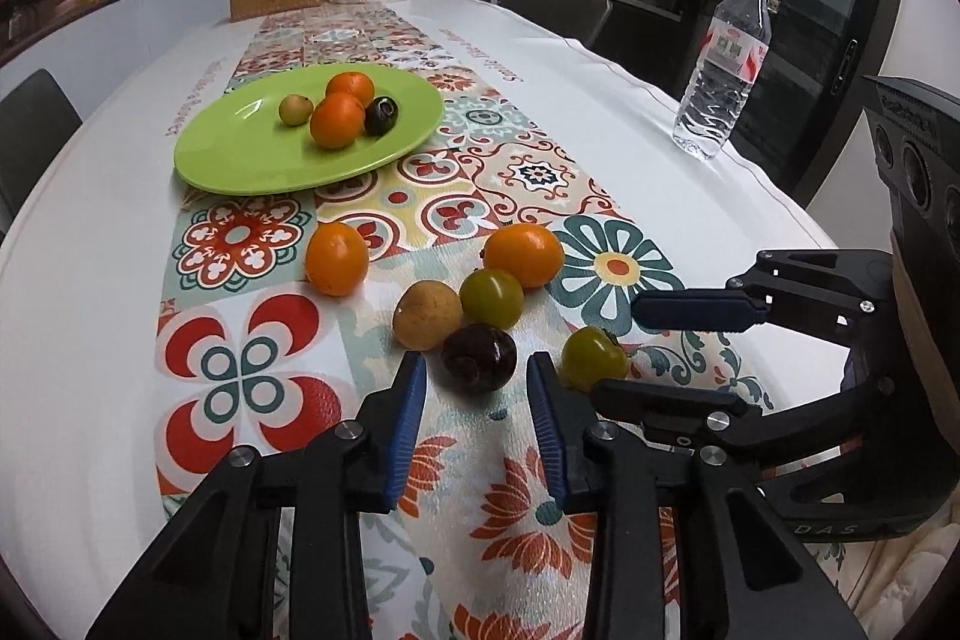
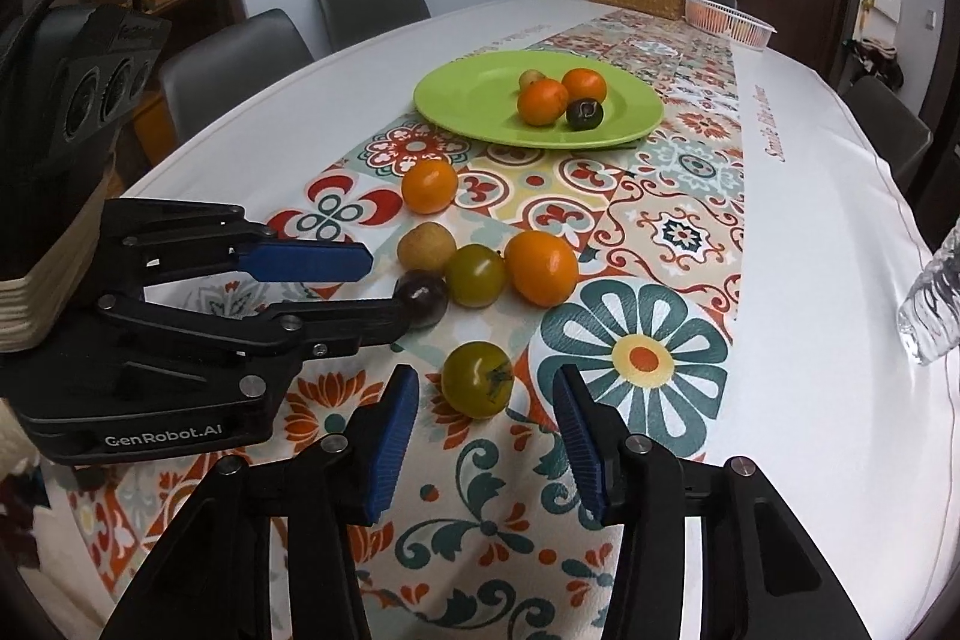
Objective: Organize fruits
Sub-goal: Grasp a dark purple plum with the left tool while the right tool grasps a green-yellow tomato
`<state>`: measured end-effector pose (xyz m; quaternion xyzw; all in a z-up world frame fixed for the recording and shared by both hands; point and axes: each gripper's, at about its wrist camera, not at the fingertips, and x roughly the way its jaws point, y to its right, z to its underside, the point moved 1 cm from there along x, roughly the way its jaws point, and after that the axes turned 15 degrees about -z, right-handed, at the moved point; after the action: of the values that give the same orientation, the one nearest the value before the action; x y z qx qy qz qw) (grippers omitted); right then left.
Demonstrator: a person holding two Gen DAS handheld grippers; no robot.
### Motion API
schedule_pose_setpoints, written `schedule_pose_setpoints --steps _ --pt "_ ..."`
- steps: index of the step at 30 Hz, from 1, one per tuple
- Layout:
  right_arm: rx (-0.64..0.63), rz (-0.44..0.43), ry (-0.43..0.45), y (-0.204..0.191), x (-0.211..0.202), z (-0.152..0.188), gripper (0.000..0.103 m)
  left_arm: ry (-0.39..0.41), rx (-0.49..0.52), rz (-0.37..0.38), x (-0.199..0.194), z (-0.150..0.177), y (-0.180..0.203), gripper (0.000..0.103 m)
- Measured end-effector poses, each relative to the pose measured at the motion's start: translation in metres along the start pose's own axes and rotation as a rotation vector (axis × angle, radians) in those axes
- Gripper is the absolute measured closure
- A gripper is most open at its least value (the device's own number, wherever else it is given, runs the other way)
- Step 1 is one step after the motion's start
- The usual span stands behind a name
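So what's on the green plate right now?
The green plate holds four fruits: two oranges, a dark purple fruit and a small yellowish fruit, partly covered by the oranges in the right wrist view.

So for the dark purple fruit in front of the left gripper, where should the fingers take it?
Grip the dark purple fruit across its round middle, one pad on each side, coming from the near side at a downward slant as the left gripper already points. The yellow-brown fruit sits close behind on its left, so keep that finger low and near.
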<state>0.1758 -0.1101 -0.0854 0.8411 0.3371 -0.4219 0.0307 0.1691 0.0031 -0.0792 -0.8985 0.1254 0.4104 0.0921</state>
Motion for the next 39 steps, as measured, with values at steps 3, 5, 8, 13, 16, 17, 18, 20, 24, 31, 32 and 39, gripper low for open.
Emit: schedule_pose_setpoints --steps 3,5,8,13,16,17,18,20,24,31,32,39 --pt "0.005 -0.008 -0.005 0.003 0.003 0.000 0.060 -0.013 0.003 -0.004 0.004 0.000 0.002 0.069" --pt "0.009 -0.014 -0.005 0.004 0.004 0.000 0.060 -0.020 0.005 -0.010 0.006 -0.001 0.003 0.069" --pt "0.017 -0.025 -0.008 0.007 0.007 0.000 0.064 -0.030 -0.001 -0.017 0.010 -0.003 0.005 0.069" --pt "0.034 -0.055 -0.015 0.011 0.009 0.001 0.074 -0.049 -0.006 -0.031 0.016 -0.005 0.007 0.071" --pt "0.039 -0.050 -0.005 0.013 0.005 0.002 0.074 -0.050 -0.006 -0.043 0.018 -0.006 0.010 0.073" --pt "0.041 -0.048 -0.002 0.013 0.004 0.002 0.075 -0.053 -0.006 -0.044 0.019 -0.006 0.011 0.073" --pt "0.044 -0.046 0.002 0.014 0.002 0.002 0.075 -0.054 -0.006 -0.049 0.020 -0.006 0.011 0.074" --pt "0.052 -0.044 0.009 0.016 0.000 0.002 0.075 -0.055 -0.011 -0.055 0.020 -0.006 0.012 0.075" --pt "0.059 -0.039 0.022 0.017 -0.005 0.002 0.075 -0.055 -0.019 -0.058 0.015 -0.006 0.012 0.075" --pt "0.046 -0.035 0.050 0.013 -0.016 -0.002 0.075 -0.034 -0.044 -0.087 -0.004 -0.006 0.010 0.075" --pt "0.045 -0.035 0.055 0.012 -0.018 -0.003 0.074 -0.026 -0.048 -0.094 -0.008 -0.007 0.009 0.075" --pt "0.020 -0.027 0.090 0.004 -0.033 -0.007 0.075 0.021 -0.068 -0.123 -0.034 -0.010 0.007 0.075"
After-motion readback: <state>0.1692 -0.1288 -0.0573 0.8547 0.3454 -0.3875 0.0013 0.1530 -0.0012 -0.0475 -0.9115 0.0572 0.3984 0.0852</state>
